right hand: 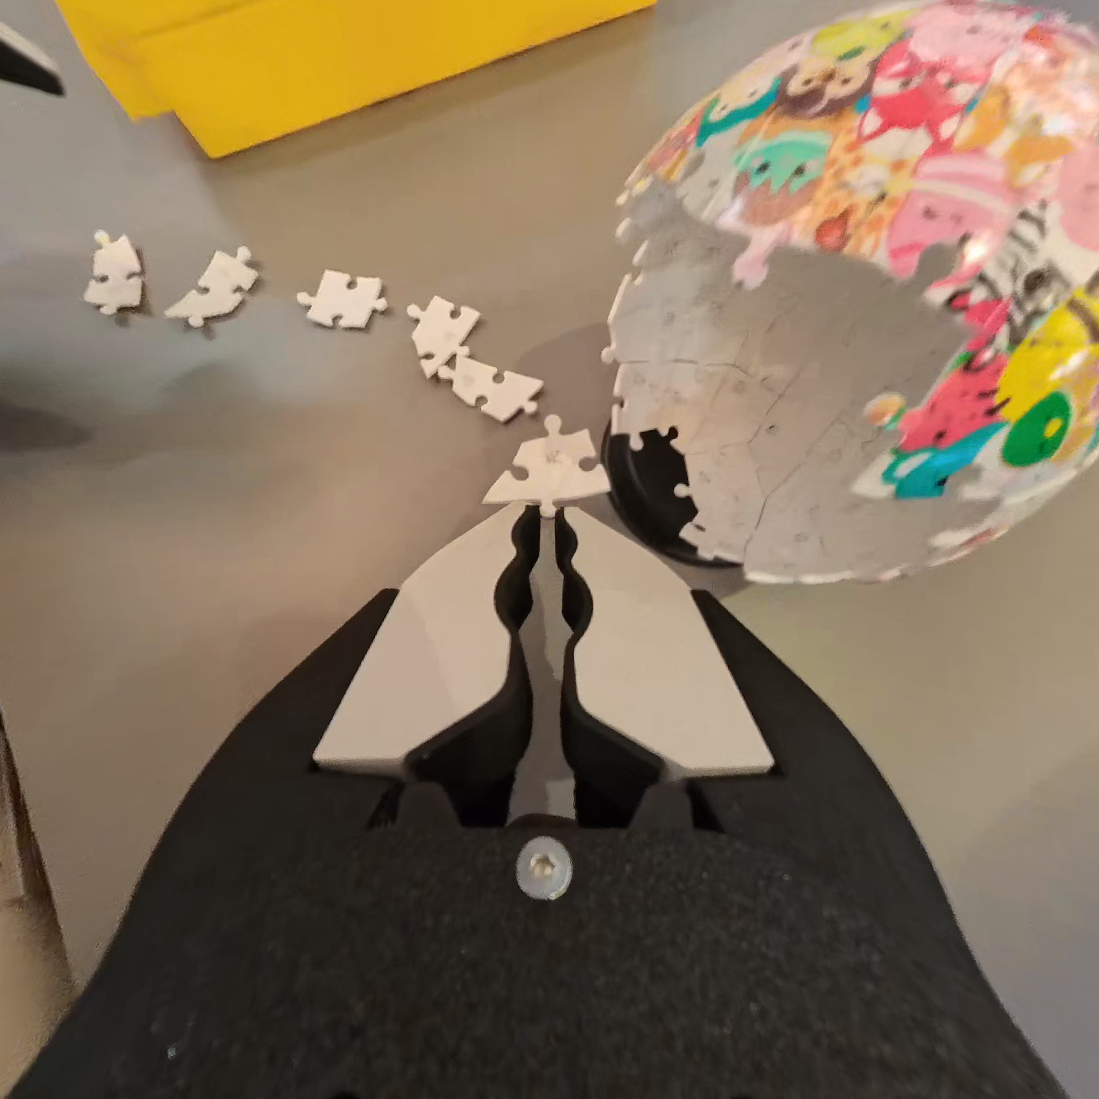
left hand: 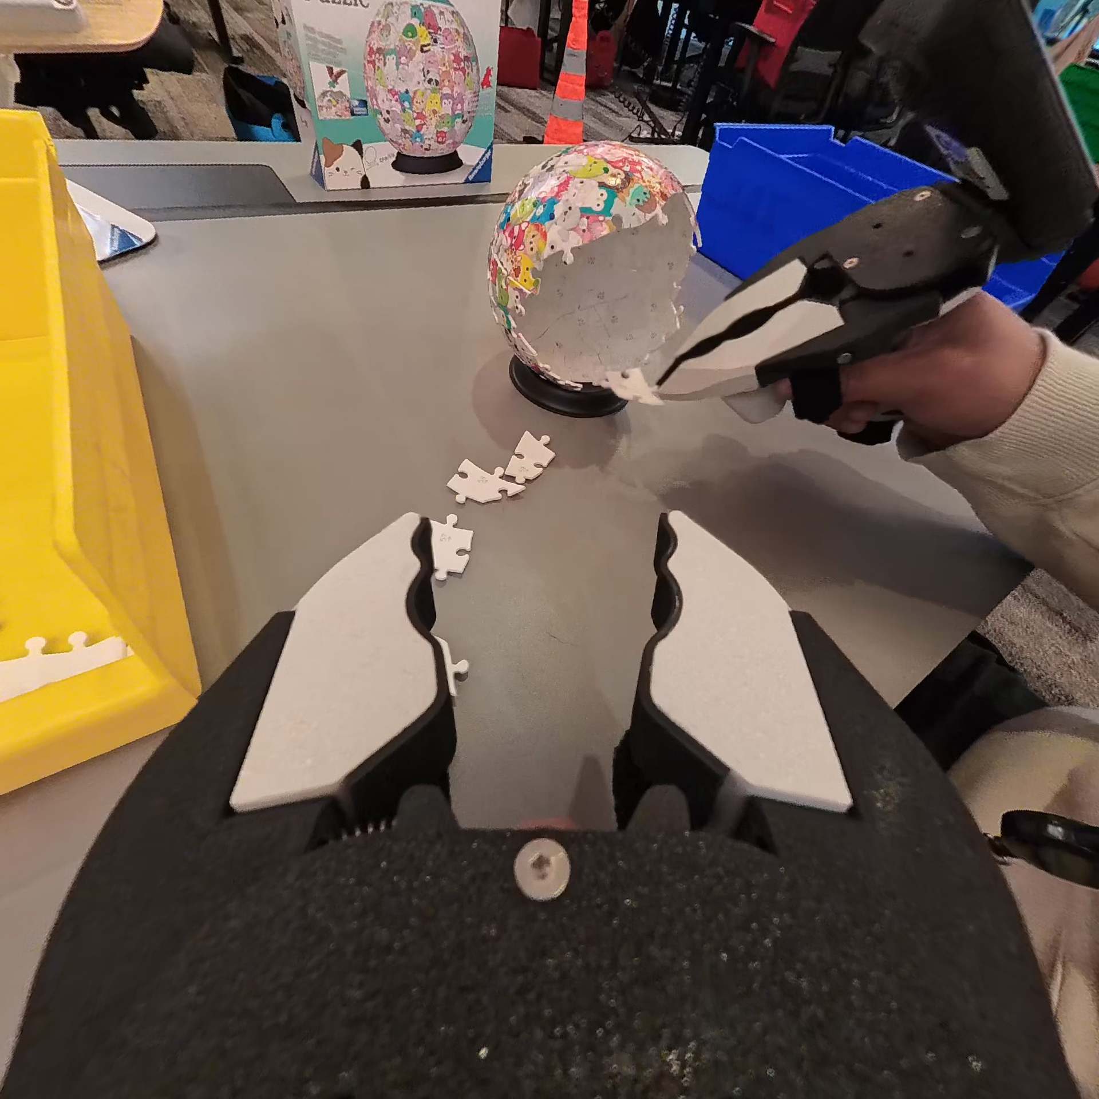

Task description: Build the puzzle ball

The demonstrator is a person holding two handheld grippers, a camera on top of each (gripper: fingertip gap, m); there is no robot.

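Nearest in the left wrist view: left gripper (left hand: 538,535), jaws spread wide and holding nothing, poised low over the grey table (left hand: 297,369). Just beside and partly under its left finger (left hand: 357,624), two loose puzzle pieces, white side up (left hand: 452,546) (left hand: 455,669). A little beyond, two more white pieces touching each other (left hand: 483,482) (left hand: 528,457).

Farther on, right gripper (left hand: 660,383) (right hand: 548,512), held in a person's hand (left hand: 928,380) with a cream sleeve (left hand: 1023,464), jaws nearly pressed together and pinching one white puzzle piece by its bottom tab (right hand: 550,467) (left hand: 631,385). Held piece right at the lower open edge of the puzzle ball (left hand: 586,267) (right hand: 832,297), near its black stand (left hand: 565,398) (right hand: 642,499); whether touching the ball, cannot tell.

Puzzle ball near the table's middle, upright on the stand, partly built: colourful cartoon shell over the top and far side, a large jagged opening showing the white inner surface. From the right wrist view, a smaller hole low in the shell beside the stand, and a row of five loose white pieces on the table trailing away from the ball (right hand: 345,299).

At the left edge, yellow bin (left hand: 71,476) (right hand: 333,71) with white joined pieces inside (left hand: 53,660). At the right, blue bin (left hand: 791,190) behind the ball. Farthest back on the table, puzzle box (left hand: 404,95) standing upright; behind it, an orange cone on the floor (left hand: 570,77).
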